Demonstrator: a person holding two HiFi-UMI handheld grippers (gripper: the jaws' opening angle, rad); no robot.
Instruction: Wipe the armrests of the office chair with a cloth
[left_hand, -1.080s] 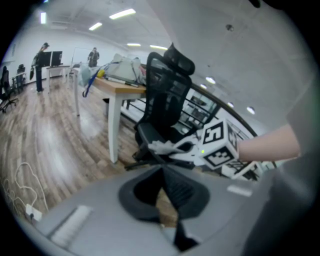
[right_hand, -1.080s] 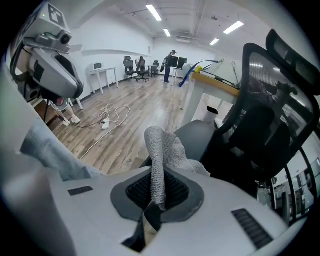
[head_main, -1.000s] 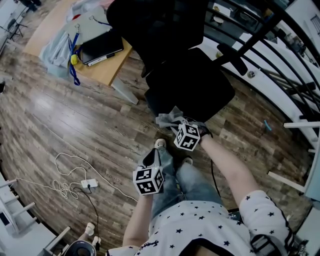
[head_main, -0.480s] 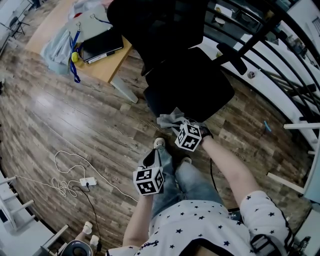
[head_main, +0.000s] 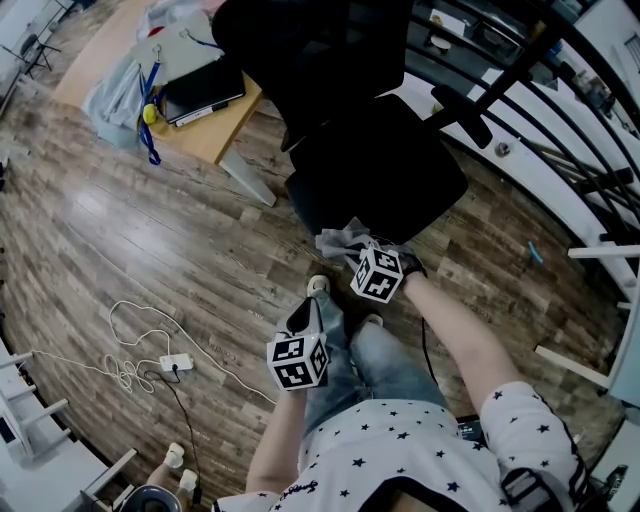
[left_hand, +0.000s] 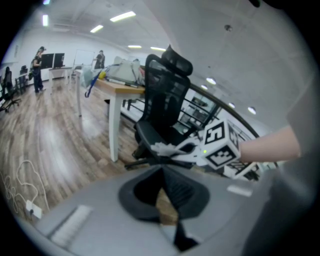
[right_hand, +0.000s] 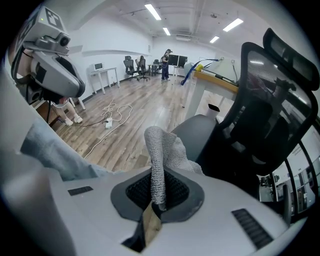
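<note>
My right tool (head_main: 356, 249) is clamped on a grey knitted cloth (head_main: 338, 240). In the right gripper view the jaws pinch a narrow fold of it, and the rest stands up in a loose bunch above the tool (right_hand: 156, 196). From the head view the cloth hangs at the near edge of the black office chair (head_main: 375, 165), just beside the seat. I cannot tell whether it touches the seat. The one black padded armrest (head_main: 462, 114) I can make out sits on the far right of the seat, well apart from the cloth. The chair's mesh back (right_hand: 262, 117) rises to the right in the right gripper view.

My left tool (head_main: 304, 318) hangs lower and nearer my body, over my jeans-clad leg (head_main: 355, 365), apart from the chair. In its own view the jaws are together with nothing between them (left_hand: 164, 196), and it looks towards the chair and the right tool with its cloth.

Left of the chair stands a light wooden tabletop (head_main: 215, 138) carrying a dark flat notebook (head_main: 203, 92) and a blue lanyard (head_main: 148, 118). A white cable (head_main: 140, 350) lies looped on the brown plank floor (head_main: 110, 235) to my left.
</note>
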